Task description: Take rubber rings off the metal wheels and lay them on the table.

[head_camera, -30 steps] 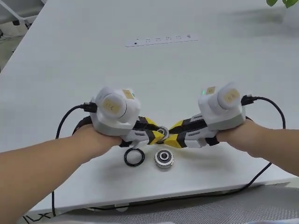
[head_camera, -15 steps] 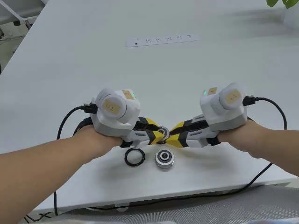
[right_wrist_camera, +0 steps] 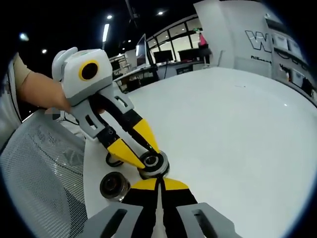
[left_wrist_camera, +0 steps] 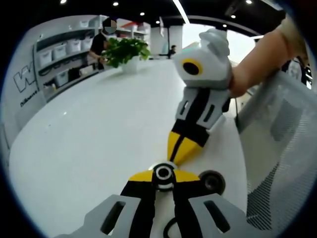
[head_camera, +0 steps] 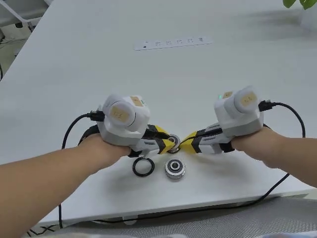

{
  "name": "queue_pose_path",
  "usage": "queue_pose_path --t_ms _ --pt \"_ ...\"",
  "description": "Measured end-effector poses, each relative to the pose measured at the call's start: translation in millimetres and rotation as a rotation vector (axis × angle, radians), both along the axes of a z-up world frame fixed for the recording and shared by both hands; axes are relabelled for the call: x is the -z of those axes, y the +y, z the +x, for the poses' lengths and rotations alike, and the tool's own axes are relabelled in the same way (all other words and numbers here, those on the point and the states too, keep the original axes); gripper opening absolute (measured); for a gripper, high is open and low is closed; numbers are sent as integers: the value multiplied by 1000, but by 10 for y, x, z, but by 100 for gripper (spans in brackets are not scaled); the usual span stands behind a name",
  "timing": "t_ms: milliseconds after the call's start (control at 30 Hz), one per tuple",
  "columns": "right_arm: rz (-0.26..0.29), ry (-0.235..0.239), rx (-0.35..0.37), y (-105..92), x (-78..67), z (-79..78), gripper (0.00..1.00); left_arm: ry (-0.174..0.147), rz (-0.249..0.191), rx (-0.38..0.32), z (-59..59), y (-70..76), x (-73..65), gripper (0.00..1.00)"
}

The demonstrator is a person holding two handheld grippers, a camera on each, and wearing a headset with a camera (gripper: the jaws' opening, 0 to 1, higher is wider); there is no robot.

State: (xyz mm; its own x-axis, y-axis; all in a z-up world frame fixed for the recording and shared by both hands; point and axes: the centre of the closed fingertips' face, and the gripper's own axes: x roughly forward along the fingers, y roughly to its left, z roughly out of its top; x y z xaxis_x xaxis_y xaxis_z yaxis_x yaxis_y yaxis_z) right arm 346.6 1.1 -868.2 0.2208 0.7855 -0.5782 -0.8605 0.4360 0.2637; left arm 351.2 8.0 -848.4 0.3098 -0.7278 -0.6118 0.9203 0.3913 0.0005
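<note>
My left gripper (head_camera: 168, 144) is shut on a small metal wheel (head_camera: 173, 141) held just above the white table (head_camera: 148, 74). The same wheel (left_wrist_camera: 163, 173) sits between its yellow tips. My right gripper (head_camera: 184, 144) comes in from the right with its jaws shut. Its tips (right_wrist_camera: 158, 182) touch the rim of the held wheel (right_wrist_camera: 154, 162); I cannot tell whether they pinch the rubber ring. A loose black rubber ring (head_camera: 143, 167) lies flat below the left gripper. A second wheel (head_camera: 174, 168) lies beside it, a dark ring around its rim.
The near table edge (head_camera: 198, 206) runs close below the wheel and ring. A white power strip (head_camera: 173, 42) lies far back. Black cables (head_camera: 74, 126) trail from both grippers. A mesh chair (right_wrist_camera: 44, 163) stands off the table edge.
My right gripper has tilted up and drawn slightly to the right, tips still at the held wheel. The left gripper, loose ring and second wheel have stayed put.
</note>
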Motion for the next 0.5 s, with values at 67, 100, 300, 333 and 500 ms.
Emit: queue_pose_path --t_ms 67,100,300,333,500 --pt "18 37 36 -1 3 7 0 -2 0 -1 -1 1 -1 13" --pt "27 45 42 0 3 2 0 -3 0 -2 -2 0 -1 13" --pt "59 90 82 -30 -28 16 0 -9 5 -8 4 4 7 13" --pt "68 97 91 -38 -41 24 0 -10 5 -9 5 5 8 13" --pt "93 109 119 -35 -94 38 0 -10 9 -11 4 14 9 13"
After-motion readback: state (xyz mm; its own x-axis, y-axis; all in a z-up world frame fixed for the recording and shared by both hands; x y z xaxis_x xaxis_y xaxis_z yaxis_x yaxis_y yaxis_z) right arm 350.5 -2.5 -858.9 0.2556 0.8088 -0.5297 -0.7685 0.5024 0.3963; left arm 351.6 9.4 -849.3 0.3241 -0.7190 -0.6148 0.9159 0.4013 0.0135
